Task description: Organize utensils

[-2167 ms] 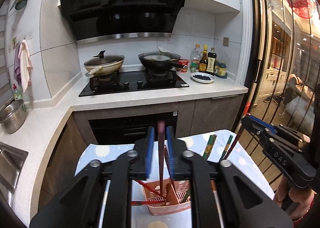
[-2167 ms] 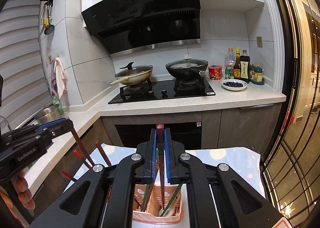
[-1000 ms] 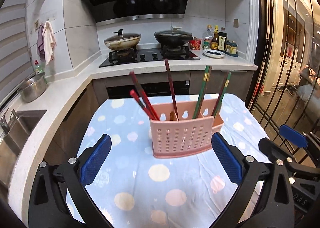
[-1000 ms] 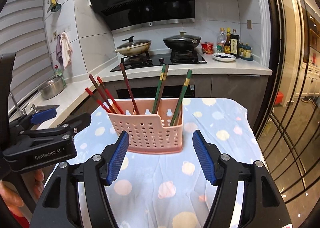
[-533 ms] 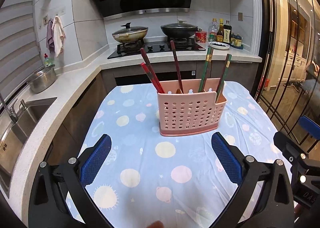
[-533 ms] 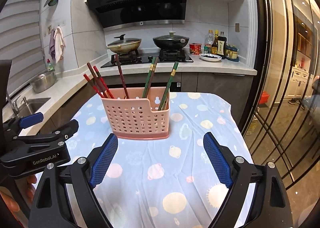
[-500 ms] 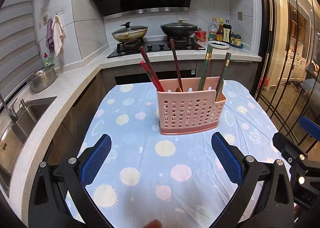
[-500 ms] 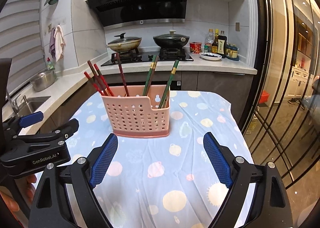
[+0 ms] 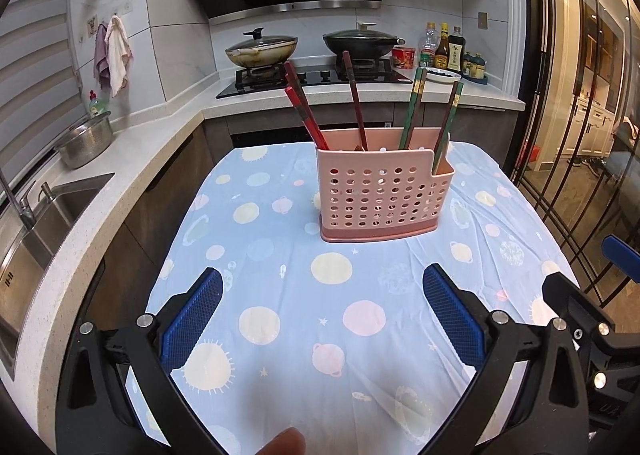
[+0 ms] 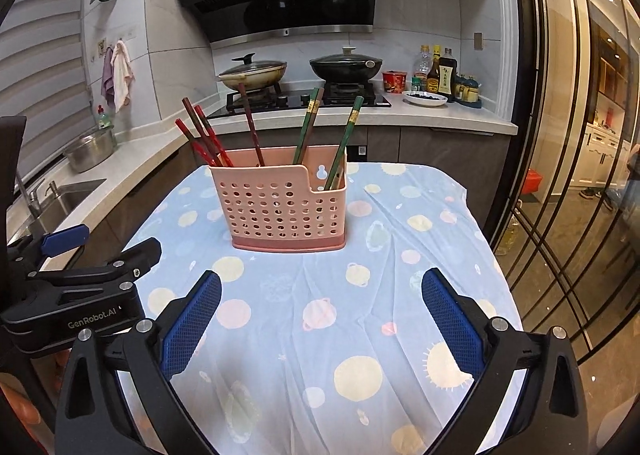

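Clearly both empty: left gripper (image 9: 320,311) fingers wide apart, right gripper (image 10: 320,307) same, both hovering above dotted tablecloth (image 10: 360,335). Ahead, pink caddy (image 10: 286,207) upright mid-table; red chopsticks (image 10: 200,135) left side, green chopsticks (image 10: 344,139) right. Nothing loose visible; sorting looks finished.

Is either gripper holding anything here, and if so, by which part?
Nothing is held. The left gripper and right gripper are both open and empty above the tablecloth; the chopsticks stand in the pink holder.
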The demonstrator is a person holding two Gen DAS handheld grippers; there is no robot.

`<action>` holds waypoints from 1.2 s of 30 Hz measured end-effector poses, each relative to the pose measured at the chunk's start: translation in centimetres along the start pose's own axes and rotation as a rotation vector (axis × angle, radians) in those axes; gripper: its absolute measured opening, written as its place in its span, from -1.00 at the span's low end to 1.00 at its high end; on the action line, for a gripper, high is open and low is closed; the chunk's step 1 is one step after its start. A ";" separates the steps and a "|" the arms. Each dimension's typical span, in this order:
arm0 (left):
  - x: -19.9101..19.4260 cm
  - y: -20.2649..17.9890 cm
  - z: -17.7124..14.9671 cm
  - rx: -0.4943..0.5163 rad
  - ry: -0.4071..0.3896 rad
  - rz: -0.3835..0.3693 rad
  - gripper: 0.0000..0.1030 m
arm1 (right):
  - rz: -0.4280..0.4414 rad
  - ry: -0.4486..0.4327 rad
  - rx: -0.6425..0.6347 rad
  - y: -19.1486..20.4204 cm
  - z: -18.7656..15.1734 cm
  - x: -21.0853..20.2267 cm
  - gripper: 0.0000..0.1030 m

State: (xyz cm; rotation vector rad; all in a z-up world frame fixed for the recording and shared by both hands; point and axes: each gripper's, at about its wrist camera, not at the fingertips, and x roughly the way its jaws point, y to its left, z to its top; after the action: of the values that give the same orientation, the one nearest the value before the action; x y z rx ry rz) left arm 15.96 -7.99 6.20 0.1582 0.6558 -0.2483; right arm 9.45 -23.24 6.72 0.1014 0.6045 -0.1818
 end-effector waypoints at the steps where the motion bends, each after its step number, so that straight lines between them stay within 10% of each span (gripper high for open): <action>1: 0.1 0.0 -0.1 -0.001 0.003 0.002 0.86 | -0.004 -0.002 -0.002 0.1 0.0 -0.1 0.89; 36: 0.7 0.7 -1.9 -0.046 0.030 0.039 0.86 | -0.010 0.026 0.014 0.0 -1.1 0.4 0.89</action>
State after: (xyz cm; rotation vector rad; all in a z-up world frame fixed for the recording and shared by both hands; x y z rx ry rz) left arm 15.65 -7.01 4.34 0.1308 0.6874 -0.1930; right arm 9.19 -23.13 5.59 0.1144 0.6303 -0.1945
